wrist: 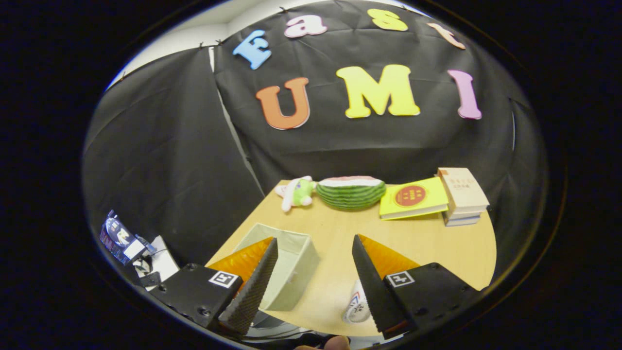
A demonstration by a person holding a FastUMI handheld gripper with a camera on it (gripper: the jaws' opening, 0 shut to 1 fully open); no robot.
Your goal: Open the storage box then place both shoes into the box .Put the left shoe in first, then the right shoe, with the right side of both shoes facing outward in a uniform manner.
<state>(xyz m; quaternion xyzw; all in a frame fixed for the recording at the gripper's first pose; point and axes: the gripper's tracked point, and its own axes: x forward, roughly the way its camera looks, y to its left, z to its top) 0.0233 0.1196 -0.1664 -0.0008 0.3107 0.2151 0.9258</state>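
The claw hung above the near end of the table, its two fingers spread wide apart and gripping nothing. Through the gap between them lay bare tabletop.

The box sat at the table's near left corner, at about ten o'clock from the claw's middle. It was a pale, square fabric bin, open at the top, and what showed of its inside looked empty. The left finger crossed in front of its near left part, so that corner was hidden.

A shoe, white with a printed mark, peeked out low down beside the inner edge of the right finger, at about five o'clock from the claw's middle. Most of it was covered by that finger, so I could not tell which shoe it was or how it lay. It stood apart from the box, with bare table between them.

Along the far edge of the table, at twelve o'clock, ran a row of things: a small white and green plush toy, then a watermelon slice just beside it, then a yellow book leaning against a stack of books at about one o'clock.

Off the table, at about nine o'clock and low down, some small packets and cables lay against the dark cloth. A fingertip showed at six o'clock, under the claw.
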